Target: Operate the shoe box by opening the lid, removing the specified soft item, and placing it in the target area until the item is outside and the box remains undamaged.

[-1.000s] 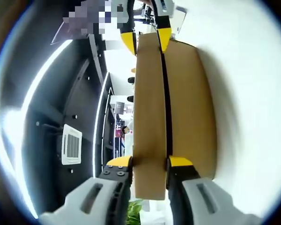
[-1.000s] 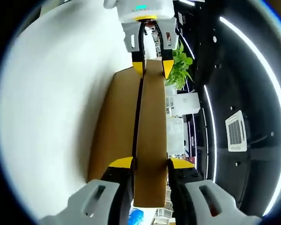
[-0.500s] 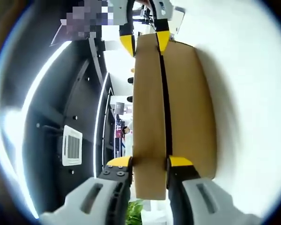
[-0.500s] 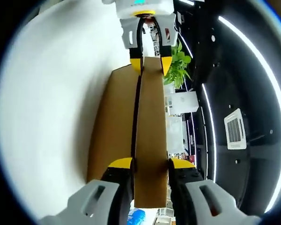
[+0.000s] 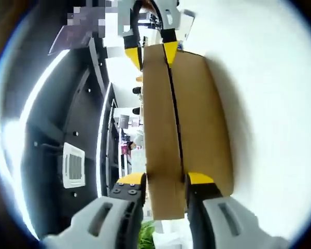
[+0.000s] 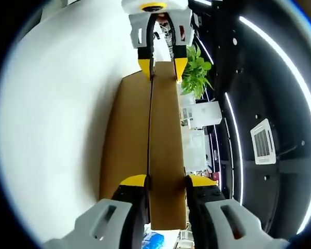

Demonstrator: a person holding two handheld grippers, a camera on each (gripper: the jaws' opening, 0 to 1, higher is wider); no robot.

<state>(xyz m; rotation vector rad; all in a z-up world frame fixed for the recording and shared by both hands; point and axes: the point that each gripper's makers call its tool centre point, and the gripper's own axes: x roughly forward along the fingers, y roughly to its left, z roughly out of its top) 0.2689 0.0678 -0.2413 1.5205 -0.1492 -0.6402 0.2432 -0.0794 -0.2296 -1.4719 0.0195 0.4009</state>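
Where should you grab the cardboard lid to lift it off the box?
Grab the lid by its two short ends, one gripper at each. It's long and narrow, so an end fits between the jaws. That's how it looks now: the left gripper clamps the near end, the right gripper the far one. The box sits beside it against the white surface.

Lid [image 5: 163, 140] fills the gap between both fingers [image 5: 199, 179].

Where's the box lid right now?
The lid sits clamped between both grippers, left gripper at one end, right gripper at the other, beside the box.
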